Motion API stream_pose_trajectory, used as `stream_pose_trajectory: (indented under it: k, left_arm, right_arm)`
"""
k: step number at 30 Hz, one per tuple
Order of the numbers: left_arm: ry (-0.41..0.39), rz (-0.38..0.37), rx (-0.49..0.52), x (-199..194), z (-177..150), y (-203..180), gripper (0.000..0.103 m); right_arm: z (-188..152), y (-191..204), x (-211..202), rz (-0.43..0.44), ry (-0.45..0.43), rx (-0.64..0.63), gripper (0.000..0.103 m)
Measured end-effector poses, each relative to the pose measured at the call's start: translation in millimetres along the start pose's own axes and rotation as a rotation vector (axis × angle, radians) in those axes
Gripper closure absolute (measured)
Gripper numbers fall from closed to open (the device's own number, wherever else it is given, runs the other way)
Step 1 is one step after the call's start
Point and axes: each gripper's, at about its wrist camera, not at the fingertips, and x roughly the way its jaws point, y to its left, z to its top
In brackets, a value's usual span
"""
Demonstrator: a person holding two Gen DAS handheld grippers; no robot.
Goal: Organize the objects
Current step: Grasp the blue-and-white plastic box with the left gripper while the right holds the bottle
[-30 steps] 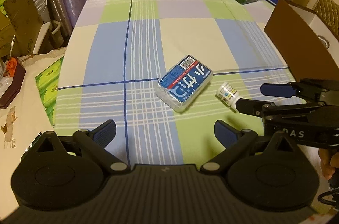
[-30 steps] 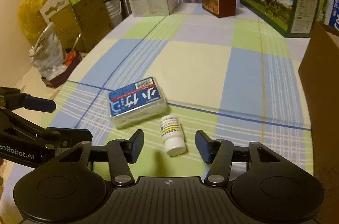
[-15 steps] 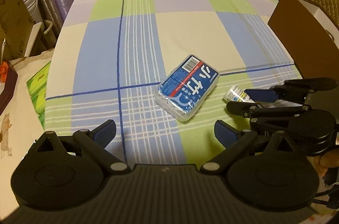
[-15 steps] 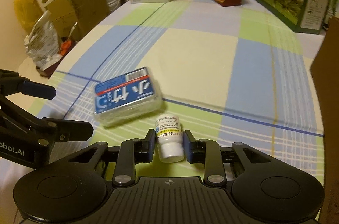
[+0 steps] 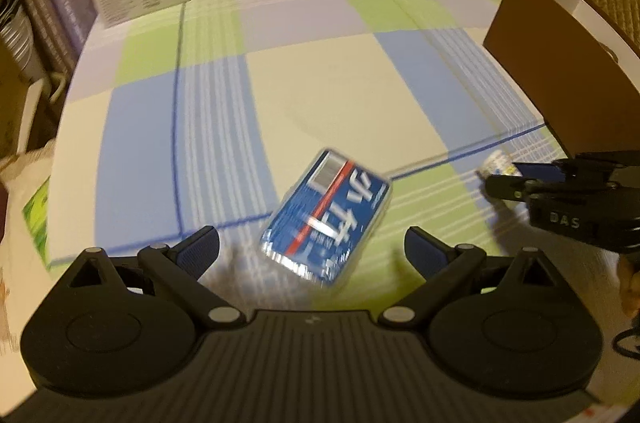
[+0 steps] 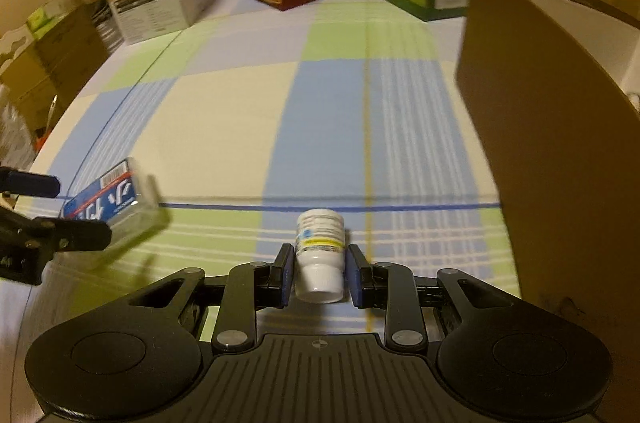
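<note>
- Left wrist view: our left tool (image 5: 312, 247) stands wide, straddling the blue packet (image 5: 326, 219) on the bench (image 5: 320, 95), ready to close on it.
- Right wrist view: our right tool (image 6: 319, 277) is clamped on the white bottle (image 6: 320, 255), gripped sideways, likely bound for the brown box (image 6: 560, 151) alongside.

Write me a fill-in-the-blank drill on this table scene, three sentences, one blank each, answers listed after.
1. The right gripper is shut on the small white ____.
2. The left gripper, with nothing gripped, has its jaws ____ over the blue packet.
3. To the right of the bottle, in the right wrist view, stands a ____ cardboard box.

Missing words: bottle; open; brown
</note>
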Motion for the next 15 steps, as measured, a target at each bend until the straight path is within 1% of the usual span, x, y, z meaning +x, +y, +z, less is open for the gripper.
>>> stream_pose_trajectory:
  k: [3,5,7,9,11,13,15]
  left_arm:
    - [-0.001,-0.017,0.048,13.0,7.4,-2.5,0.006]
    - [0.0,-0.021,0.086,20.5,10.9,-5.0,0.009]
    - [0.005,-0.023,0.125,26.5,12.2,-8.6,0.015]
    - [0.015,-0.016,0.152,30.7,12.0,-12.4,0.031]
    - [0.019,-0.016,0.159,32.2,10.4,-14.5,0.037]
    - [0.015,-0.008,0.152,31.0,8.8,-15.0,0.039]
    - [0.017,-0.006,0.124,29.2,6.9,-13.8,0.042]
  right_arm:
    - [-1.5,-2.7,-2.7,-0.007,-0.001,0.003,0.078]
    - [-2.0,-3.1,-3.5,-0.007,-0.001,0.001,0.078]
    - [-2.1,-3.6,-3.6,-0.007,0.0,0.001,0.078]
    - [-2.6,-3.7,-3.3,-0.006,-0.001,0.0,0.078]
    - [-2.9,-3.0,-2.3,-0.007,-0.003,-0.005,0.078]
    - [-2.4,-1.4,-0.7,-0.01,-0.005,-0.014,0.078]
    - [-3.3,0.4,-0.2,-0.015,-0.007,-0.03,0.078]
